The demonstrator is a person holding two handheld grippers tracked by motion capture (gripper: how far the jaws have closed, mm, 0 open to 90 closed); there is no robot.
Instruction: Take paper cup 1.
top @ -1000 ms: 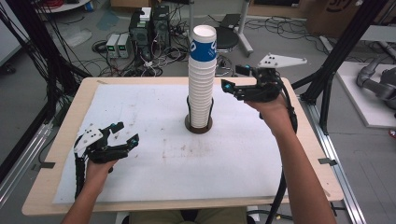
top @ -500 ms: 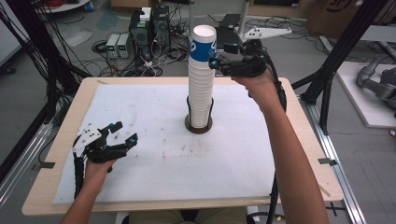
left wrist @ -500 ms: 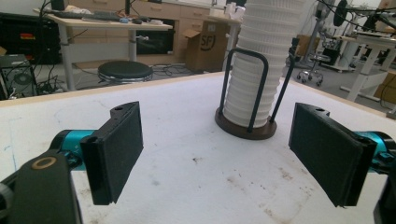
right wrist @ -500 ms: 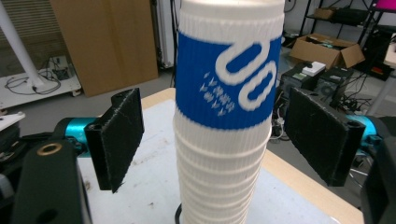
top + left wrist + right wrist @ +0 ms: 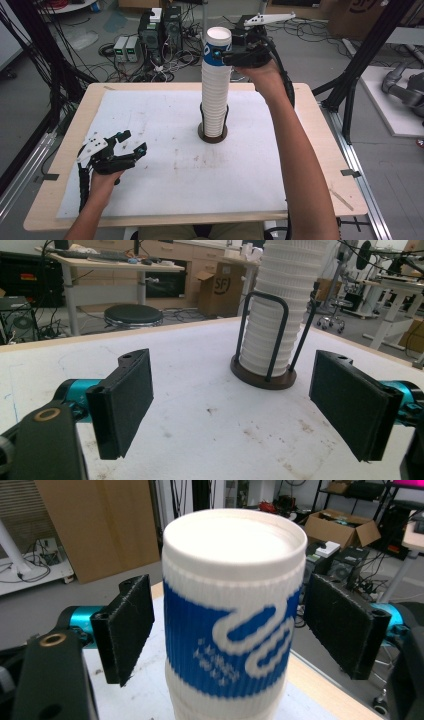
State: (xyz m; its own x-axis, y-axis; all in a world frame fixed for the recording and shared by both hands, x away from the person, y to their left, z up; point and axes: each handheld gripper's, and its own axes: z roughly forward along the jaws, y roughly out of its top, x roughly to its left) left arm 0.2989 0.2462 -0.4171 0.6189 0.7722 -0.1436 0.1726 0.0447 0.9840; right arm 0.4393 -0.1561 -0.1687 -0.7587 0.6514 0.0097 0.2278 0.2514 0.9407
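A tall stack of white ribbed paper cups [image 5: 215, 100] stands in a dark wire holder [image 5: 212, 136] at the table's middle. The top cup [image 5: 218, 47] carries a blue band. My right gripper [image 5: 223, 53] is open at the top of the stack, one jaw on each side of that cup. In the right gripper view the top cup [image 5: 232, 615] sits between the two black pads [image 5: 125, 630], with a gap on both sides. My left gripper [image 5: 135, 140] rests open at the front left with nothing in it. It faces the stack [image 5: 277, 305] and the holder [image 5: 262, 377].
A white sheet [image 5: 165, 165] covers the wooden table [image 5: 310, 165]. Dark frame posts [image 5: 360, 65] stand to the right of the table. Boxes and cables [image 5: 150, 40] lie on the floor beyond its far edge.
My right gripper has risen and moved left, from beside the stack's upper part to straddling the top cup. The left gripper has stayed where it was.
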